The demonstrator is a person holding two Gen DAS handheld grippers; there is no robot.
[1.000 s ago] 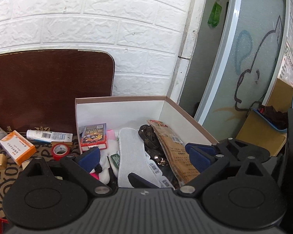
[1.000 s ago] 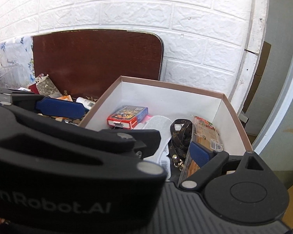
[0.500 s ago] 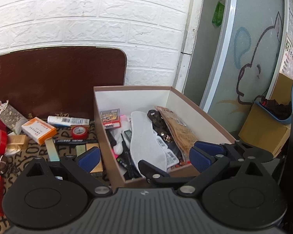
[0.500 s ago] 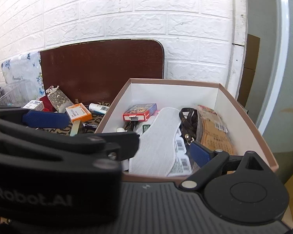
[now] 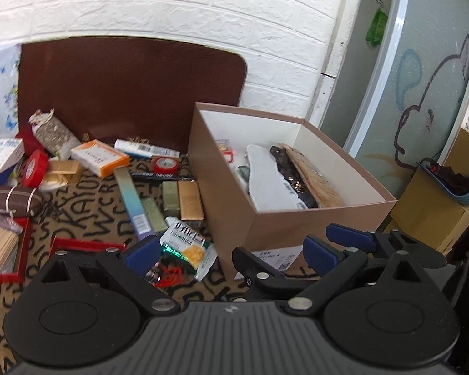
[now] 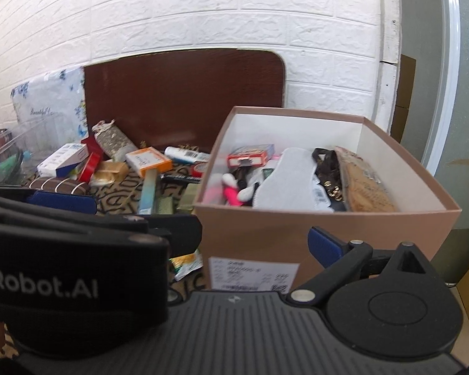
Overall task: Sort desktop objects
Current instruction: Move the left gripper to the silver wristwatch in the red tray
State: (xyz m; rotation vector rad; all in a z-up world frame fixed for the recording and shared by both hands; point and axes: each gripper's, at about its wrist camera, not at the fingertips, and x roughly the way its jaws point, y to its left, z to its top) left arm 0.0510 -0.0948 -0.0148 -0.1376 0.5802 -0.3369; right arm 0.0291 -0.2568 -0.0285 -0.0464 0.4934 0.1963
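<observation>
An open brown cardboard box (image 5: 234, 203) (image 6: 297, 234) stands on the lettered tablecloth (image 5: 78, 212). It holds a white insole (image 5: 267, 181) (image 6: 284, 178), a dark strap, a tan packet and a small red card box (image 6: 250, 156). Loose items lie left of it: an orange box (image 5: 100, 156), red tape rolls (image 5: 32, 168), a gold bar (image 5: 189, 198) and a green-and-white snack packet (image 5: 187, 243). My left gripper (image 5: 231, 253) is open above the packet, in front of the box. My right gripper (image 6: 234, 247) hangs before the box's front wall, jaws opening, nothing between them; its left finger is hidden.
A dark brown board (image 5: 125, 93) leans on the white brick wall behind the table. A red tray of wooden sticks (image 5: 3, 247) sits at the near left. A clear bin (image 6: 12, 153) stands far left. Beyond the table's right edge are a cardboard carton (image 5: 428, 206) and a glass door.
Both grippers have drawn back from over the box. The box now sits farther off, and the cluttered table left of it has come into view.
</observation>
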